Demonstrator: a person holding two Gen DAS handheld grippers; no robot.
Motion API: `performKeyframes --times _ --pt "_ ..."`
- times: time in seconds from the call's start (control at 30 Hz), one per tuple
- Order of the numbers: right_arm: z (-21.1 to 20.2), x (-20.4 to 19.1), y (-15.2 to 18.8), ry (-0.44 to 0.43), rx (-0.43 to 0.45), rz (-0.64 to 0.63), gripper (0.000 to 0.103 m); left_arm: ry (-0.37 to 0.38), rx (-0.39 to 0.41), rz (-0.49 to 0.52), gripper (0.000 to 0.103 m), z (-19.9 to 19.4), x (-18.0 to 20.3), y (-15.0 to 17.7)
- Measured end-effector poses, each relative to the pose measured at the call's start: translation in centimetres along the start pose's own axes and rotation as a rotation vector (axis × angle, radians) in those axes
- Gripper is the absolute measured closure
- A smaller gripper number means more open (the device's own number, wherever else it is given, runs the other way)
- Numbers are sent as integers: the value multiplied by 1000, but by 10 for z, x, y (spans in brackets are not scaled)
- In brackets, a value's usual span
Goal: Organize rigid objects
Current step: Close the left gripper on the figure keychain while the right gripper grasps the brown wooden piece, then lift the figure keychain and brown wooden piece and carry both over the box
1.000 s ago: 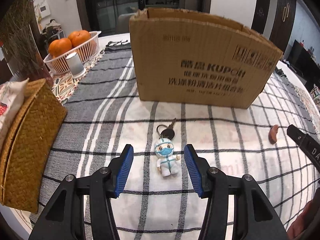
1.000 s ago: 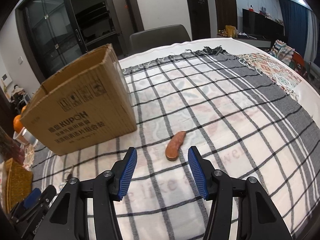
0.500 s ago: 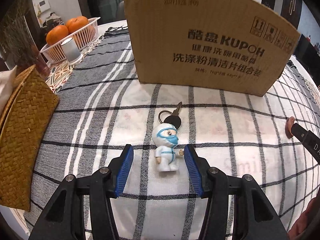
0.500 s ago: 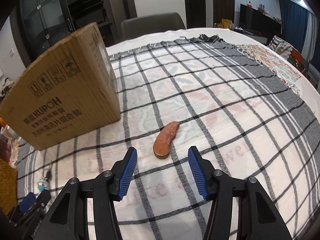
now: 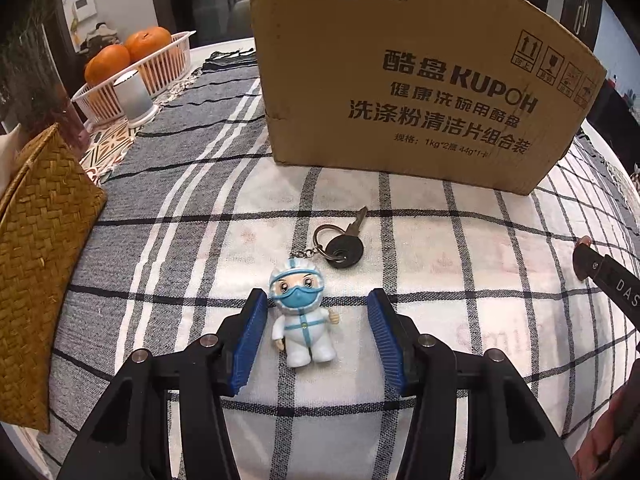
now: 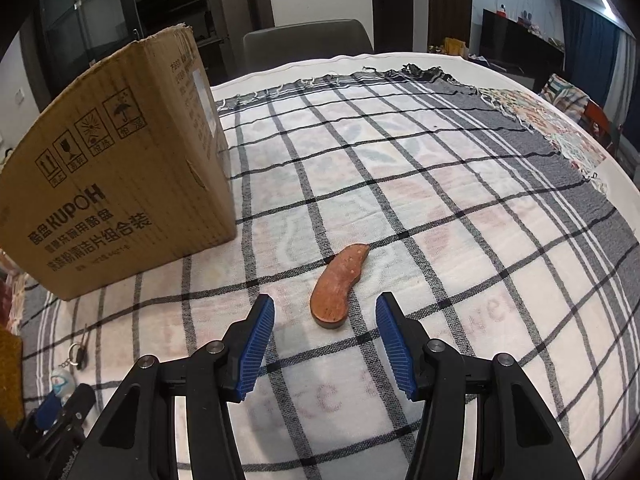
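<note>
Left wrist view: left gripper (image 5: 316,320) jaws spread wide, low over the plaid tablecloth (image 5: 460,280); masked medic figurine keychain (image 5: 303,314) lies between the blue pads (image 5: 249,340), close to the left pad, not pinched; its chain runs to a ring and black-headed key (image 5: 346,242) just beyond; KUPOH cardboard box (image 5: 416,76) stands farther back; woven basket (image 5: 40,248) at left edge; white basket of oranges (image 5: 132,68) far left. Right wrist view: right gripper (image 6: 325,334) also spread open; brown curved wooden piece (image 6: 339,286) lies flat on the cloth just ahead of the fingertips, nearer end between them, untouched; box to its left; keychain and left gripper at bottom-left corner.
</note>
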State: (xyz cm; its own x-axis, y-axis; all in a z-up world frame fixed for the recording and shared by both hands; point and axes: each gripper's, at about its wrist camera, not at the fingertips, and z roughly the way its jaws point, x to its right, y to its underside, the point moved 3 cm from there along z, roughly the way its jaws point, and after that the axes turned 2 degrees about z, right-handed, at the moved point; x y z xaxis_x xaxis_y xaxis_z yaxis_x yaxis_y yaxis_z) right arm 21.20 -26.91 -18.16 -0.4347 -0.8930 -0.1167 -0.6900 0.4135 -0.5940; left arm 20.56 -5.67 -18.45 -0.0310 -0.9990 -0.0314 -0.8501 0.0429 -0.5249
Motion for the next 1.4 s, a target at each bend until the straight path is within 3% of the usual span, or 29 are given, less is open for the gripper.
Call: performKeyframes --times 0.3,0.63,0.87,0.97,1.03,1.1,1.17,1.4 --pt "10 2 1 -21 -30 27 49 37 20 22 54 -6 1 2" --pt "8 -2 7 -5 -18 18 49 -11 67 70 54 -8 -3 1" --pt "12 -7 4 16 -8 -3 49 12 56 57 72 2 -3 -4" --pt "13 -6 3 38 -6 -9 60 23 56 58 77 3 -2 -5" --pt "12 -7 3 47 1 -17 74 21 57 64 77 3 -1 -6" --pt "12 -8 3 50 5 -32 79 26 58 69 77 3 0 -5" --pt "12 -7 4 27 8 -34 80 32 62 81 77 0 4 -3" --pt "4 2 8 -190 10 27 80 81 88 114 77 -14 25 -2"
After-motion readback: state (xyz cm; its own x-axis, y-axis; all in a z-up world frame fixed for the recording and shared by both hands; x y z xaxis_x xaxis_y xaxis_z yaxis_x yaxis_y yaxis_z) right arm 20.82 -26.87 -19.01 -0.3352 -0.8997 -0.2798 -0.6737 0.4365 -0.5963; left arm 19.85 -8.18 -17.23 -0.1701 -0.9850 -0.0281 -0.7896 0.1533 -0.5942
